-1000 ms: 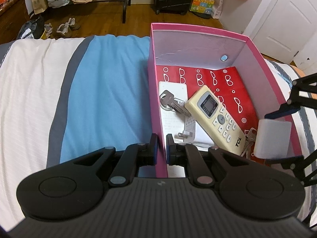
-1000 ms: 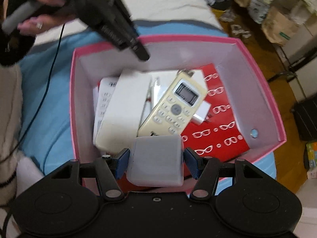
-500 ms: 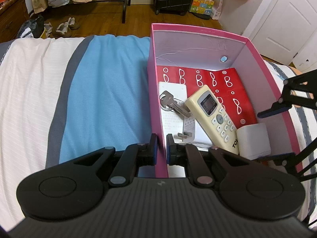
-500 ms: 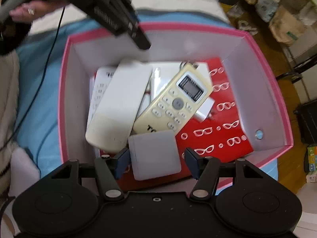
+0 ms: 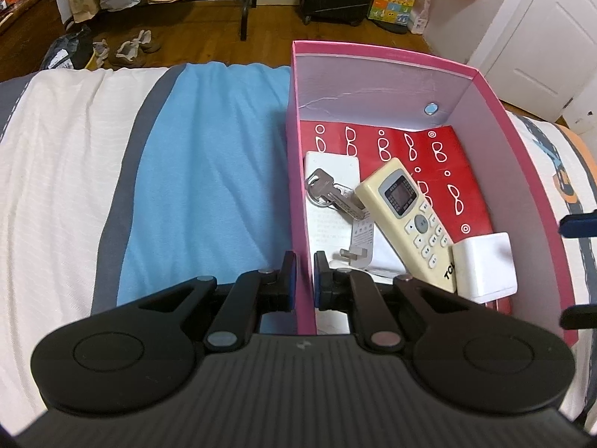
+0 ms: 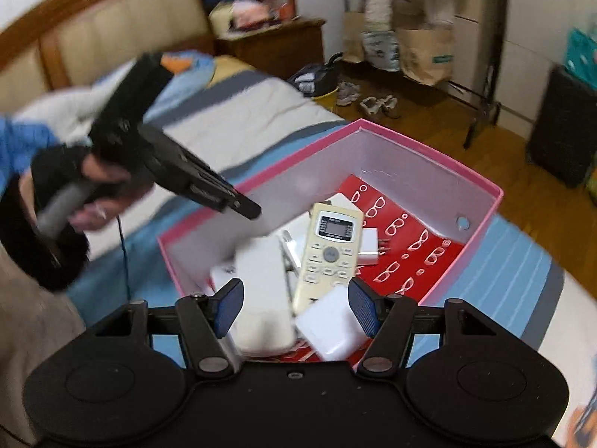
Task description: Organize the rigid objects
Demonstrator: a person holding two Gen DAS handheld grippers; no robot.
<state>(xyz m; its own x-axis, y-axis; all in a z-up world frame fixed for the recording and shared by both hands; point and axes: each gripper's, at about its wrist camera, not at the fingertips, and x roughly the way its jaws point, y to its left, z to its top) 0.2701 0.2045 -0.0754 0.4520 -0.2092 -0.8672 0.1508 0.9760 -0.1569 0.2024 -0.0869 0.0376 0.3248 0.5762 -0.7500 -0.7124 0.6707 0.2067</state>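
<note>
Left claw (image 5: 303, 275) stayed clamped on the pink box (image 5: 296, 171) wall, lower centre of the left-wrist view. White block (image 5: 485, 263), a second ago between the right claw's pads, now lay released in the box's lower right beside the cream remote (image 5: 410, 220), keys (image 5: 328, 194) to its left. Right claw (image 6: 294, 308) had pulled back, spread wide, nothing gripped. Block: plain, white, rounded corners.

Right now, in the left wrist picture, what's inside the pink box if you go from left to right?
Keys → yellowish remote → white cube, all lying inside the pink box.
</note>
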